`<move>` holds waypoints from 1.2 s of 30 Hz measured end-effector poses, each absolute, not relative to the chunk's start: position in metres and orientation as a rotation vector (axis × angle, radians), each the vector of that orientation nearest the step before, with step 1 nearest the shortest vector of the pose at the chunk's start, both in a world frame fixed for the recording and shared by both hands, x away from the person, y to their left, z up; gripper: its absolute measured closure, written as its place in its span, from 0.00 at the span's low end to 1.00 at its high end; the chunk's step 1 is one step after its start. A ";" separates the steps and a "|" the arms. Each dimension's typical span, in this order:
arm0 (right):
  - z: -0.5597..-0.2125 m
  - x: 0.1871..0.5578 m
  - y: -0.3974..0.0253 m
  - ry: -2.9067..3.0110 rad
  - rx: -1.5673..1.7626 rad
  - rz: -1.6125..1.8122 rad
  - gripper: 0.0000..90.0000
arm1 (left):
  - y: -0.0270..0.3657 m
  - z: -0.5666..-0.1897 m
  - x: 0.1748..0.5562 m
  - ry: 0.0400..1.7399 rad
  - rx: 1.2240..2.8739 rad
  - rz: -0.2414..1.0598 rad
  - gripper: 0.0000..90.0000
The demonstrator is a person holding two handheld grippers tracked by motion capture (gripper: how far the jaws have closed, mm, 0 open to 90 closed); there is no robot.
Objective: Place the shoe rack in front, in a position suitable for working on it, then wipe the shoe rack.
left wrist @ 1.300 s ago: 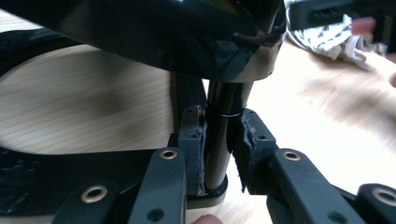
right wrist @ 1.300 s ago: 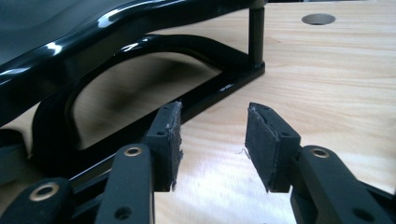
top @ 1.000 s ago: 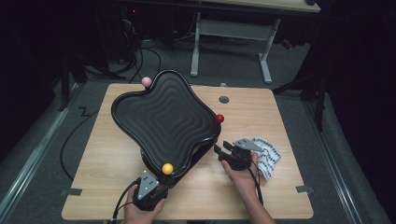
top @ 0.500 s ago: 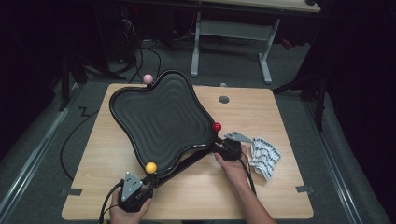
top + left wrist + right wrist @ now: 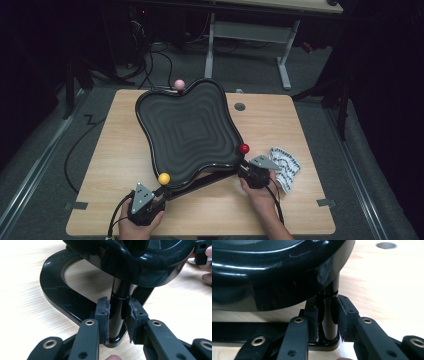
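A glossy black plastic tray with a wavy four-lobed rim and stepped concentric ridges (image 5: 187,132) stands raised on a black frame base (image 5: 200,181) on a light wooden table (image 5: 110,150), and both grippers grasp its corner posts. The left gripper (image 5: 117,321) has its two padded jaws closed narrowly around a shiny black upright post (image 5: 119,312) that rises straight ahead of it into the underside of the tray; in the high view this left gripper (image 5: 150,199) sits just below a yellow ball knob (image 5: 164,178) topping that corner. Beyond and to the left of its jaws, a curved bar of the base loops over the wood. The right gripper (image 5: 328,317) likewise pinches a second black post (image 5: 329,315) between its pads, with the tray's bulging rim directly above the jaws; in the high view the right gripper (image 5: 252,172) lies just below a red ball knob (image 5: 244,148). A white cloth with dark markings (image 5: 285,165) lies just beside the right gripper, on its outer side. A pink ball knob (image 5: 179,84) marks the tray's far corner, well away from both tools.
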State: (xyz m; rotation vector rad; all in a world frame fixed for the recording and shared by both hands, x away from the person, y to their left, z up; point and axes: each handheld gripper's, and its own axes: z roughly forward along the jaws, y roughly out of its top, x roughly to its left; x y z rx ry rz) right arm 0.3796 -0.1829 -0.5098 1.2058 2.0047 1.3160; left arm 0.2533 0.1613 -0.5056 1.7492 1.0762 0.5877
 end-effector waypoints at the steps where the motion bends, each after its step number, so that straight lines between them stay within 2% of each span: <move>1: -0.510 0.375 -0.186 1.996 1.219 1.312 0.81 | 0.160 -0.506 0.254 1.062 1.754 0.576 0.81; 7: -0.509 0.348 -0.201 1.998 1.221 1.286 0.79 | 0.163 -0.505 0.256 1.046 1.766 0.523 0.80; 10: -0.503 0.338 -0.207 2.010 1.227 1.301 0.58 | 0.164 -0.505 0.257 1.033 1.771 0.520 0.80; 11: -0.498 0.333 -0.211 2.007 1.225 1.304 0.56 | 0.165 -0.506 0.258 1.026 1.772 0.520 0.80; 20: -0.474 0.309 -0.258 1.984 1.172 1.340 0.52 | 0.167 -0.507 0.261 1.023 1.760 0.496 0.80; 24: -0.465 0.314 -0.285 1.889 1.230 1.339 0.52 | 0.166 -0.507 0.261 1.021 1.758 0.504 0.80; 27: -0.464 0.330 -0.292 1.823 1.294 1.100 0.48 | 0.165 -0.507 0.260 1.025 1.760 0.506 0.80; 36: -0.495 0.380 -0.313 1.739 1.599 1.055 0.36 | 0.155 -0.506 0.259 0.990 1.794 0.505 0.80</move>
